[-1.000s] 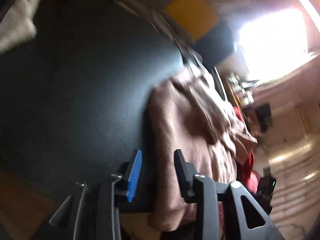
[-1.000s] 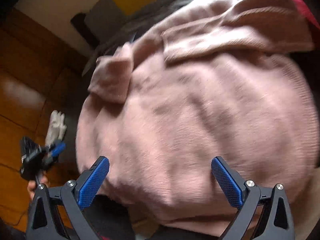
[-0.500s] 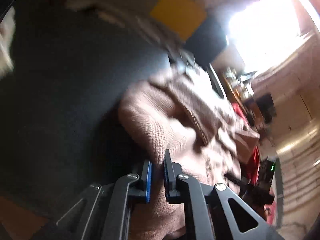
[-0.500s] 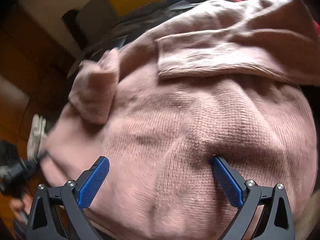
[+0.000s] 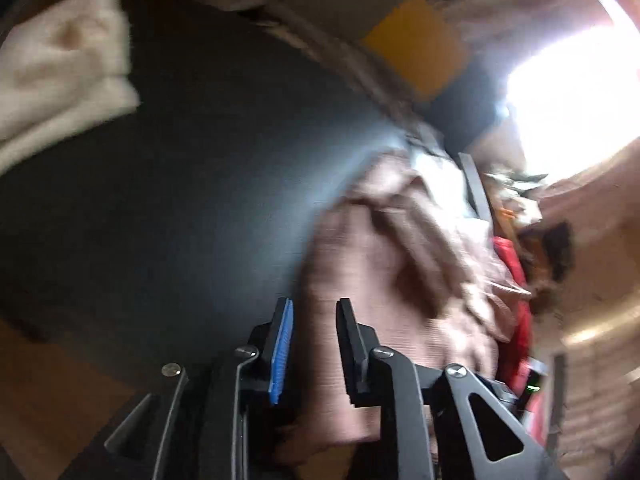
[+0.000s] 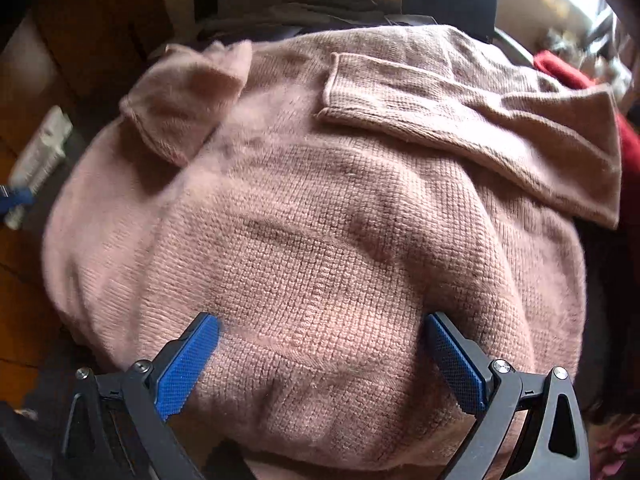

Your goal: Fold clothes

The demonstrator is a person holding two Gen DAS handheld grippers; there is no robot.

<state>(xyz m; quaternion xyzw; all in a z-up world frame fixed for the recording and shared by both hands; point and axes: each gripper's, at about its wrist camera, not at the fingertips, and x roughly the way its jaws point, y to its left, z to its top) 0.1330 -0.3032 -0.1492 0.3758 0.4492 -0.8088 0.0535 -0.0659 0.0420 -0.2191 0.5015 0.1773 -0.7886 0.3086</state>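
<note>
Dark tabletop (image 5: 168,208) under pink sweater (image 6: 320,240), wooden floor (image 6: 24,320) beyond.

The dark table (image 5: 192,184) lies bare to the left of the pink sweater (image 6: 320,240); a gripper could pass freely there. At its far left a white cloth (image 5: 60,64) takes up the corner. The sweater covers the table's right part, and a folded sleeve (image 6: 480,132) lies across its far side. A red garment (image 6: 568,76) crowds the far right edge, touching the sweater.
</note>
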